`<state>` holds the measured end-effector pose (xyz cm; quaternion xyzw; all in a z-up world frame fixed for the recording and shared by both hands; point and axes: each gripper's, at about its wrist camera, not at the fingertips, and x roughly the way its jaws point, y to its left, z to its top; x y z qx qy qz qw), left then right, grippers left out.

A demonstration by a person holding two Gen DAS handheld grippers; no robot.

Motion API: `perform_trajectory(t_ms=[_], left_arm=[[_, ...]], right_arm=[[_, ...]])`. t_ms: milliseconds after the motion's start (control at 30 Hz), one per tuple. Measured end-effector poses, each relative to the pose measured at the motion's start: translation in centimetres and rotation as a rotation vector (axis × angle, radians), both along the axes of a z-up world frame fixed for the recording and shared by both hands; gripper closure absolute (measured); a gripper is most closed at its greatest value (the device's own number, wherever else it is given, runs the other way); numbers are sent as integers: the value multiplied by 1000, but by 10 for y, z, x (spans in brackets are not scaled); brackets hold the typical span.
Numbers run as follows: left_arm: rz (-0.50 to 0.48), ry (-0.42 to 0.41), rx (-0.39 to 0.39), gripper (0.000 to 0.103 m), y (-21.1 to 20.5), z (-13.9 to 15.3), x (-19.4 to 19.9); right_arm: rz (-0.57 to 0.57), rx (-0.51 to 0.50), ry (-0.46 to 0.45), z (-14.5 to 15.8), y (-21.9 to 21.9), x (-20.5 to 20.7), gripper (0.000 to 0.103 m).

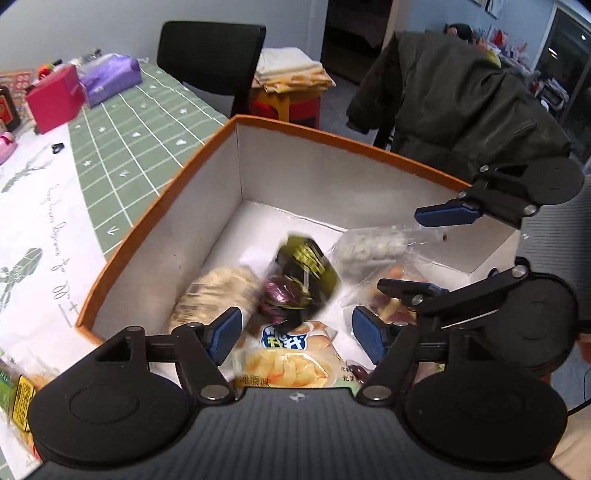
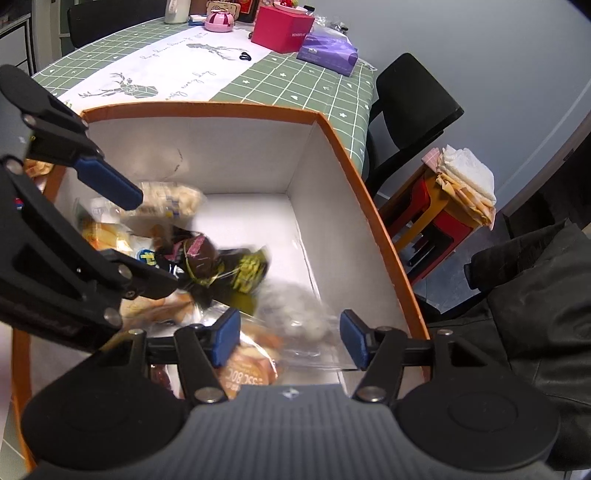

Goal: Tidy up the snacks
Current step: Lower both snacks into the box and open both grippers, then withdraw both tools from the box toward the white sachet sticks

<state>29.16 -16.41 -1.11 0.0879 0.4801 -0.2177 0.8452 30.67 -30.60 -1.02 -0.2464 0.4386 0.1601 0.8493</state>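
Note:
An orange-rimmed box (image 1: 332, 138) with white inner walls stands on the table; it also shows in the right wrist view (image 2: 207, 107). Several snack packets lie inside. A dark packet with gold print (image 1: 306, 273) is blurred above them, free of both grippers; it also shows in the right wrist view (image 2: 221, 266). A clear bag of pale pieces (image 1: 373, 245) is blurred under the right gripper (image 1: 421, 251). My left gripper (image 1: 295, 332) is open over the box. My right gripper (image 2: 288, 338) is open over the box's near side.
A yellow chip bag (image 1: 291, 365) and a rice-cracker packet (image 1: 218, 284) lie in the box. More snacks (image 1: 14, 391) lie outside it at left. A red box (image 2: 282, 27) and purple pack (image 2: 327, 51) sit far on the table. Black chairs and a jacket-draped chair stand beside it.

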Motion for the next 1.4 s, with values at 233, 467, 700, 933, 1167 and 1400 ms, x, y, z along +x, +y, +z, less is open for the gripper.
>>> perform_trajectory(t_ms=[233, 467, 700, 933, 1167, 1400], left_arm=[[63, -9, -12, 23, 11, 20, -24], [102, -87, -7, 22, 26, 42, -63], [142, -125, -56, 22, 47, 55, -95], [168, -166, -41, 22, 71, 62, -129], [295, -153, -48, 22, 116, 51, -164], [366, -105, -15, 22, 153, 29, -192]], right_arm=[[46, -50, -49, 14, 14, -22, 35], [19, -22, -136, 37, 25, -49, 33], [8, -19, -193, 51, 36, -72, 29], [16, 91, -232, 62, 46, -107, 29], [55, 188, -310, 57, 76, -146, 29], [77, 289, -260, 25, 113, -175, 30]])
